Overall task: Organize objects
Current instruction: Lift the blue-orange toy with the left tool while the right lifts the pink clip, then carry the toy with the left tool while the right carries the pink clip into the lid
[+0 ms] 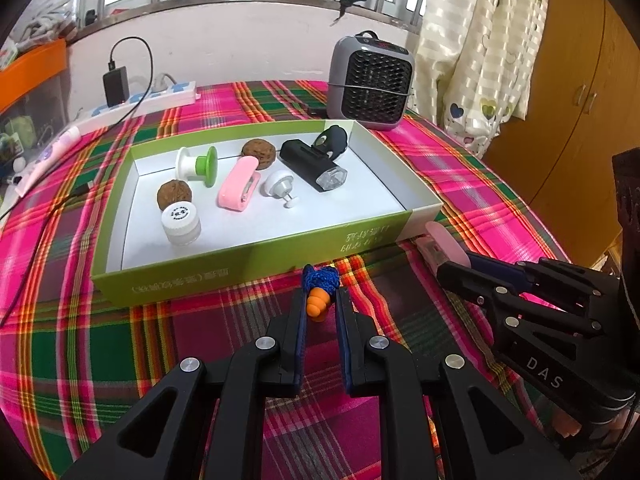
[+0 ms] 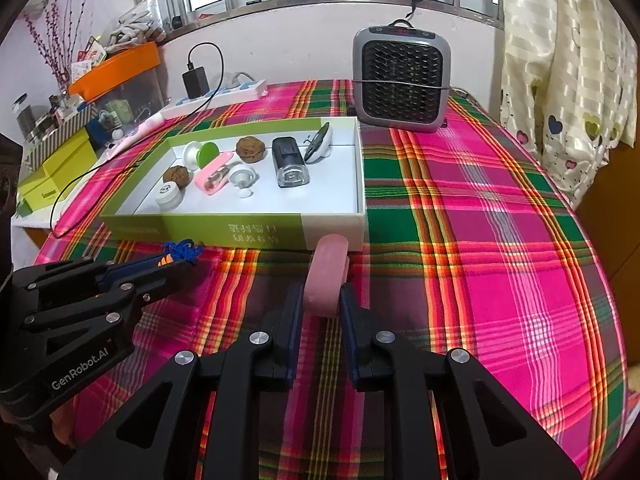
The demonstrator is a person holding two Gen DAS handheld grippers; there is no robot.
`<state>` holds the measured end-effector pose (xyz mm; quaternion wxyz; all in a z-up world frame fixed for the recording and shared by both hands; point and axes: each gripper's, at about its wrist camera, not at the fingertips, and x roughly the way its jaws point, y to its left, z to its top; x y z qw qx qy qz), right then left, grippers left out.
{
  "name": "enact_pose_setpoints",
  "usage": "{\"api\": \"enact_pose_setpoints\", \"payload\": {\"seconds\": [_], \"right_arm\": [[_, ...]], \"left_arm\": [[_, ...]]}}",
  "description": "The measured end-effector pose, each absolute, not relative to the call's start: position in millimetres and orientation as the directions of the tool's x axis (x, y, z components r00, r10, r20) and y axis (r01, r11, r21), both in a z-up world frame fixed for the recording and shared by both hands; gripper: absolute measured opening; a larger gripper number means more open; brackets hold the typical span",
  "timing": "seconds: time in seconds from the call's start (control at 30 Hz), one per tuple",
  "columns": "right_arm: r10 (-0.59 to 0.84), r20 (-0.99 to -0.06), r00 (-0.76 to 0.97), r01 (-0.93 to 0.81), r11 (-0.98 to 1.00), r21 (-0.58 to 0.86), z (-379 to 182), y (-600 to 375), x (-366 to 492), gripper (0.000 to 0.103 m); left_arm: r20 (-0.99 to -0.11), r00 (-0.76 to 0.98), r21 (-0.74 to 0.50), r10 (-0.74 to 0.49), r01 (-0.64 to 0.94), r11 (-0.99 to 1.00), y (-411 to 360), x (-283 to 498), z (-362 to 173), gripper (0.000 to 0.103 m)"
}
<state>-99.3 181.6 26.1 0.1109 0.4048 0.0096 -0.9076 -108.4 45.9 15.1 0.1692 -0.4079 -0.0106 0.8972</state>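
A green and white shallow box (image 1: pixel 256 258) (image 2: pixel 264 230) sits on the plaid table. It holds two walnuts (image 1: pixel 174 196), a white jar (image 1: pixel 181 220), a green and white spool (image 1: pixel 199 165), a pink case (image 1: pixel 239 184), a white knob (image 1: pixel 279 184) and a black bike light (image 1: pixel 314 168). My left gripper (image 1: pixel 320 294) is shut on an orange earplug with a blue cord (image 1: pixel 318 304), just in front of the box's near wall. My right gripper (image 2: pixel 322 300) is shut on a pink case (image 2: pixel 328 276) near the box's front right corner.
A grey fan heater (image 1: pixel 370 82) (image 2: pixel 402 80) stands behind the box. A white power strip with a black charger (image 1: pixel 138 98) lies at the back left. Yellow-green boxes (image 2: pixel 56 176) and an orange-lidded bin (image 2: pixel 116 64) sit off the table's left. Curtains hang on the right.
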Motion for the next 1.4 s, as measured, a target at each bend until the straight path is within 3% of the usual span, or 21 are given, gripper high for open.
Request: {"api": "enact_pose_setpoints", "payload": {"seconds": [0.87,1.4], "right_arm": [[-0.255,-0.666,-0.701,0.257,-0.961,0.097,59.2,177.6,-105.1,0.019],[-0.259,-0.683,-0.682,0.261,-0.960,0.103,58.6,177.0,-155.2,0.019]], "left_arm": [[-0.675,-0.673,-0.162,0.303,-0.265,-0.951,26.4,-112.6,44.8,0.012],[-0.688,-0.672,-0.166,0.274,-0.222,-0.961,12.5,-148.3,39.9,0.012]]}}
